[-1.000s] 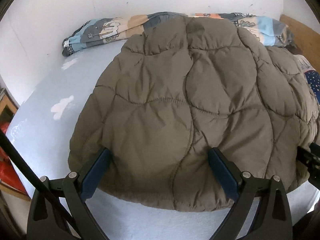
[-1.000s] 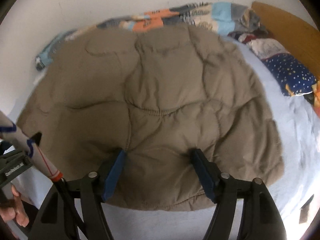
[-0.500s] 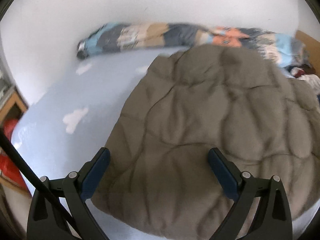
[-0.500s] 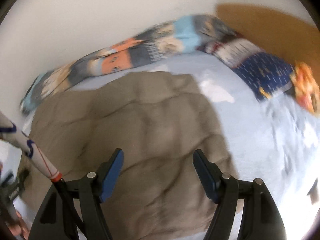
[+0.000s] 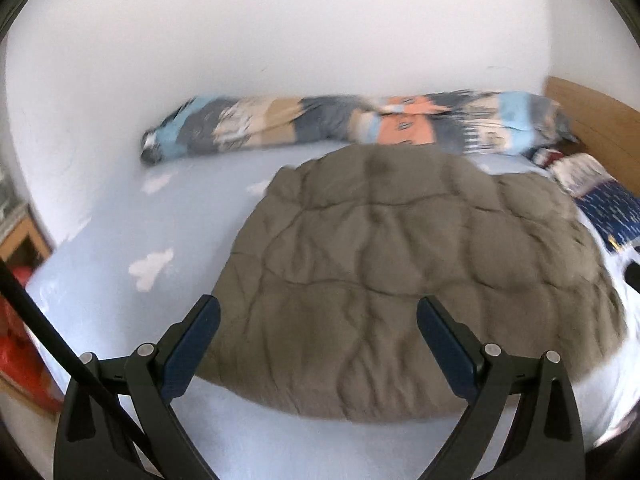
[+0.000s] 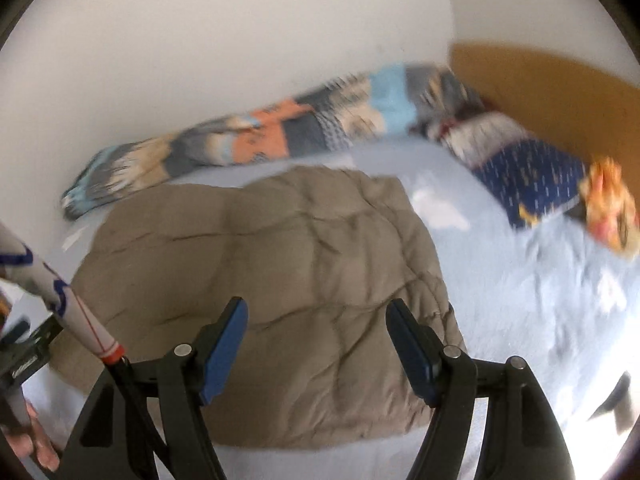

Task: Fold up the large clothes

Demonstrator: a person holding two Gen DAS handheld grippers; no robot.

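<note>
Left wrist view: left hand-held gripper (image 5: 318, 322) spread wide, nothing between the pads, above the near hem of the quilted brown jacket (image 5: 400, 280), which lies folded flat on the light blue bed (image 5: 120, 240), patterned bolster (image 5: 360, 120) at the wall. Right wrist view: right hand-held gripper (image 6: 316, 326) likewise spread and empty over the jacket (image 6: 280, 260), pillow (image 6: 536, 176) far right. Looks like a repositioning step; pinch both near corners evenly, deep into the padding, for a square fold.

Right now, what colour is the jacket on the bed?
Plain olive-brown, quilted; the jacket shows best in the left wrist view.
</note>
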